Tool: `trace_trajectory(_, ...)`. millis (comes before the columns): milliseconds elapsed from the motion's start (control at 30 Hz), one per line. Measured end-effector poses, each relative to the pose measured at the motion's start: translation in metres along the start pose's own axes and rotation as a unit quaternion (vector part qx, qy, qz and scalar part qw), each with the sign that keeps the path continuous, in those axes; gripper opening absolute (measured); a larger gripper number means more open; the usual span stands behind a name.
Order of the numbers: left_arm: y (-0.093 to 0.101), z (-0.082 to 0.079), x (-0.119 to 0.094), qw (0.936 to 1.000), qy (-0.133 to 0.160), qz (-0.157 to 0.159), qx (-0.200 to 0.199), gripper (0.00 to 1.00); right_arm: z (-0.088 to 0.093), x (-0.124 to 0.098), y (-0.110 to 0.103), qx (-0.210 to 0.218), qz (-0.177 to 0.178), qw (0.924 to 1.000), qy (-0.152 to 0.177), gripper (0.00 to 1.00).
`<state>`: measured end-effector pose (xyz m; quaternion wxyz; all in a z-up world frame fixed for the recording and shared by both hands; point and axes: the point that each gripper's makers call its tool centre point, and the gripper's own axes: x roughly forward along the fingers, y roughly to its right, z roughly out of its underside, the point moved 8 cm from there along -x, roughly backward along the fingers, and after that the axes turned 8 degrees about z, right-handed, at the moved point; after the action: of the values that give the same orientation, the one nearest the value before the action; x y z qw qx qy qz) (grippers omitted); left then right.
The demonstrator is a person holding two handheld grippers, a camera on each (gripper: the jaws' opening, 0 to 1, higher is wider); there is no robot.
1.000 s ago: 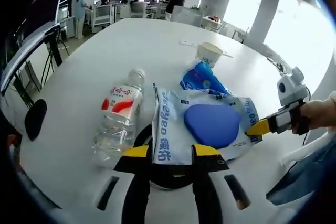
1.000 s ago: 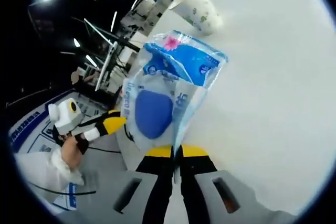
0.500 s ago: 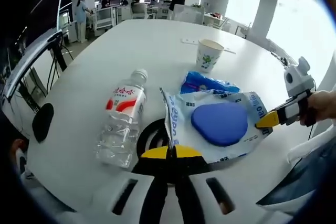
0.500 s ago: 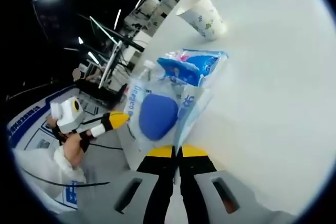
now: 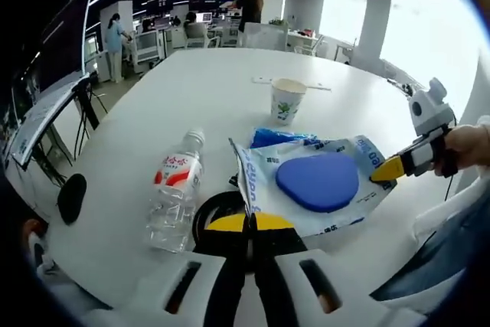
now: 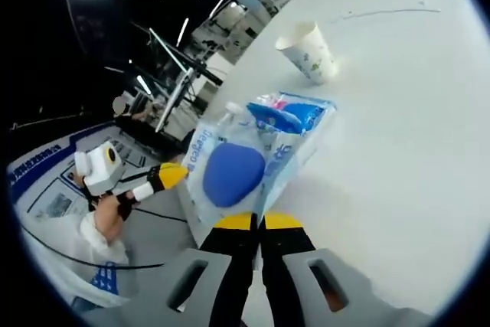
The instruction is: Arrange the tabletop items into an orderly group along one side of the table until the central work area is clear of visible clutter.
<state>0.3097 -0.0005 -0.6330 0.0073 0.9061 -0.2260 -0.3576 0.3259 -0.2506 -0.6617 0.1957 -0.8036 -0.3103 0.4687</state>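
The clear packet [image 5: 318, 186] with a blue oval inside hangs stretched above the table's [image 5: 191, 89] near edge. The left gripper [image 5: 246, 222] pinches one edge with jaws closed; the right gripper [image 6: 256, 221] clamps the opposite edge. Beneath it lies a blue pouch [image 5: 276, 138]. A water bottle [image 5: 173, 193] lies alongside; a paper cup [image 5: 288, 101] stands farther in.

glossy plastic pouch [image 5: 314, 185], clear plastic bottle [image 5: 173, 197]
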Motion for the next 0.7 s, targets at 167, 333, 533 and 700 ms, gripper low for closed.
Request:
trace_trajectory(167, 0.012, -0.013, 0.010, 0.9997, 0.007, 0.013, 0.017, 0.00, -0.006, -0.015, 0.006, -0.020, 0.019, 0.9995, 0.017, 0.00)
trace_trajectory(333, 0.028, -0.026, 0.028, 0.9987, 0.012, 0.036, 0.035, 0.00, -0.011, -0.032, 0.023, -0.026, 0.045, 0.9980, 0.036, 0.00)
trace_trajectory(533, 0.049, -0.041, 0.053, 0.9963, 0.011, 0.068, 0.051, 0.00, -0.013, -0.052, 0.047, -0.003, 0.077, 0.9955, 0.057, 0.00)
trace_trajectory(700, 0.061, -0.051, 0.069, 0.9945, 0.011, 0.086, 0.058, 0.00, -0.017, -0.064, 0.059, -0.004, 0.098, 0.9926, 0.072, 0.00)
